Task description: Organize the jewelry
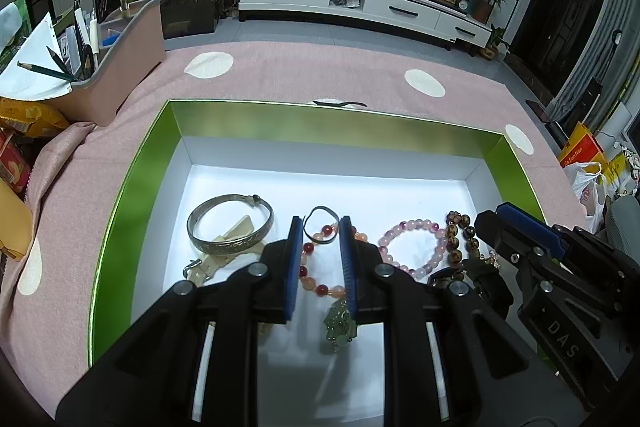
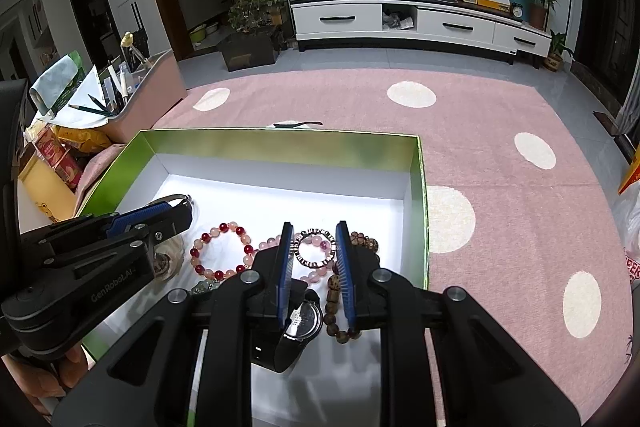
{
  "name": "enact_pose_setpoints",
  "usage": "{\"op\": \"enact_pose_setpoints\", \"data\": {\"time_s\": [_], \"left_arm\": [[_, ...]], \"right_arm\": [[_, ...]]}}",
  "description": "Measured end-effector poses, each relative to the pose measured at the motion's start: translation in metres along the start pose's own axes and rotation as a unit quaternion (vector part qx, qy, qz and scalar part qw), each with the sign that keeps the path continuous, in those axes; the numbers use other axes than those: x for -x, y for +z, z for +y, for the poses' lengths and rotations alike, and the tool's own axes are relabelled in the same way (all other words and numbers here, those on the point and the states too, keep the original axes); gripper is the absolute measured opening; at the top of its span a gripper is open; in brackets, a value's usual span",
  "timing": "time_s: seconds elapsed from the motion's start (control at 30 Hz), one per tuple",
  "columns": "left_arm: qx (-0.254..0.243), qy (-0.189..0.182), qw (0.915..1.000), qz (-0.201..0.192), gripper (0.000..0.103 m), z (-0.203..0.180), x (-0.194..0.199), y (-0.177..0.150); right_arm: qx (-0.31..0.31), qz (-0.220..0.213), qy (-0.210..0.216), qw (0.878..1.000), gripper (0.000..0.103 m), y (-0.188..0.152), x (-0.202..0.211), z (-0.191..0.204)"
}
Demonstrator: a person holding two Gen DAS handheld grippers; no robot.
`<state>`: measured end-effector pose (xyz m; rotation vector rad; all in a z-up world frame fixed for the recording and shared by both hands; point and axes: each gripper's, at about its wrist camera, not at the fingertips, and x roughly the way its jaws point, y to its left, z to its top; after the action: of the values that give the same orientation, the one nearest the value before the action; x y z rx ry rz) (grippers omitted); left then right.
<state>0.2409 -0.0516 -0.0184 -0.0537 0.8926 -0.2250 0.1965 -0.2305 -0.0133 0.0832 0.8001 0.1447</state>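
Jewelry in green-walled box (image 1: 132, 163) on pink-clothed bench (image 1: 304, 75). Left tool (image 1: 320, 227), spread, hangs over red-and-peach bead bracelet (image 1: 316, 269), silver bangle (image 1: 230, 227) to its left. Right tool (image 2: 313, 235), spread, hangs over black watch (image 2: 302, 319); brown beads (image 2: 334, 311) just right.

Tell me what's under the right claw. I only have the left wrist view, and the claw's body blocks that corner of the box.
Observer: A black wristwatch lies beneath the right claw, apparently face down, inside the box.
Operator: Is that claw gripping anything?
Observer: No. Its jaws stand open, and a black-and-white patterned ring shows between them.
Operator: Where do the brown beads run?
Observer: The brown bead bracelet curves down just right of the watch, near the box's right wall.
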Motion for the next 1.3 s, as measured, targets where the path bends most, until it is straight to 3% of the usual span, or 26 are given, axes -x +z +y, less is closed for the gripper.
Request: {"op": "enact_pose_setpoints", "data": {"time_s": [0.27,0.63,0.67,0.8,0.93,1.0,1.1,1.3], "left_arm": [[0.000,-0.001,1.0000,-0.001,0.018,0.000,0.001,0.000],[0.005,0.006,0.9999,-0.014,0.059,0.006,0.017,0.004],[0.004,0.008,0.9998,-0.017,0.066,0.006,0.020,0.005],[-0.005,0.028,0.9990,-0.034,0.086,0.007,0.043,0.007],[-0.013,0.046,0.9980,-0.042,0.095,0.009,0.066,0.009],[-0.014,0.058,0.9969,-0.051,0.100,0.011,0.081,0.009],[-0.018,0.073,0.9956,-0.056,0.101,0.010,0.099,0.010],[-0.020,0.101,0.9925,-0.066,0.101,0.005,0.129,0.010]], "right_arm": [[0.000,0.003,-0.002,1.000,0.021,-0.001,0.000,-0.001],[-0.008,-0.021,-0.005,1.000,0.024,0.004,0.026,-0.006],[-0.007,-0.026,-0.005,1.000,0.027,0.005,0.031,-0.006],[-0.009,-0.049,-0.016,0.999,0.057,0.010,0.055,-0.004],[-0.016,-0.053,-0.022,0.998,0.085,0.014,0.077,-0.004],[-0.017,-0.052,-0.026,0.998,0.093,0.015,0.085,-0.001],[-0.020,-0.050,-0.031,0.998,0.101,0.015,0.097,0.002],[-0.022,-0.043,-0.039,0.998,0.102,0.014,0.113,0.013]]}}
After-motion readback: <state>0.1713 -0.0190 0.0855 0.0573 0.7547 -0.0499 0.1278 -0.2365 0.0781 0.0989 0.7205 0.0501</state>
